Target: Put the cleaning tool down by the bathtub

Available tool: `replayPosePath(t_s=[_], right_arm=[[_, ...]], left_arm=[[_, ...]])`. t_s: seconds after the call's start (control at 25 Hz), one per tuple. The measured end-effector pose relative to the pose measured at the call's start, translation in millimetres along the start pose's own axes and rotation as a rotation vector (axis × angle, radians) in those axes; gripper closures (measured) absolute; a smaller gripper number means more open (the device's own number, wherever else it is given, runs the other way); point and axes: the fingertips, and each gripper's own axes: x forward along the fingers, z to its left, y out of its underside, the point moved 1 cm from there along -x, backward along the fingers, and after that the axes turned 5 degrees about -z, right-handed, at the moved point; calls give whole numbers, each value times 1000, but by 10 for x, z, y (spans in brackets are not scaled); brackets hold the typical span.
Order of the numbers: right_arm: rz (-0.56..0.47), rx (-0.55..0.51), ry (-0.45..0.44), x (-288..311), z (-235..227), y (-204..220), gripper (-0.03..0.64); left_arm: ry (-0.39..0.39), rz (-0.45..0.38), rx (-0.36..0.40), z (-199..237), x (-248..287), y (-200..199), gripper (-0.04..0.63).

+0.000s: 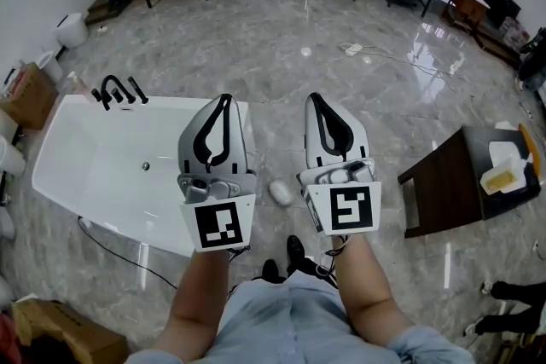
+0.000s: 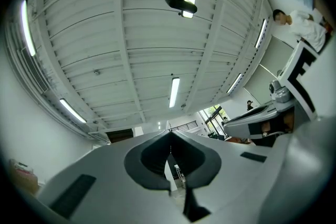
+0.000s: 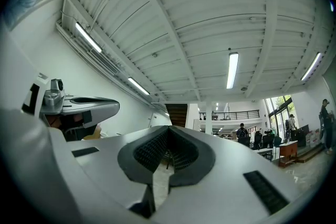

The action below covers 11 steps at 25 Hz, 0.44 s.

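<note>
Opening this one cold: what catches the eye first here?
The left gripper and right gripper stand side by side mid-frame in the head view, both shut and empty. A white bathtub with a black tap lies on the grey floor at the left; a small white oval object rests on the floor just right of it, between the grippers.

Your head camera looks steeply down at the floor. The left gripper and right gripper sit close beneath it, tips pointing away from you. The bathtub lies just left of the left gripper. Each gripper camera sits close behind its own jaws, tilted upward. It faces the ceiling and the far hall beyond the tips. Both views share that ceiling. Each also catches the other gripper at its inner edge and your head camera above.
</note>
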Motion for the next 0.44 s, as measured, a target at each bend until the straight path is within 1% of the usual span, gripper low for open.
replayPosePath(t_s=[0.08, 0.44], right_arm=[[19, 2, -9, -24, 3, 35, 604], [15, -1, -12, 24, 24, -12, 604]], left_arm=[[-6, -4, 1, 5, 4, -13, 578], [-8, -10, 2, 43, 38, -64, 578]])
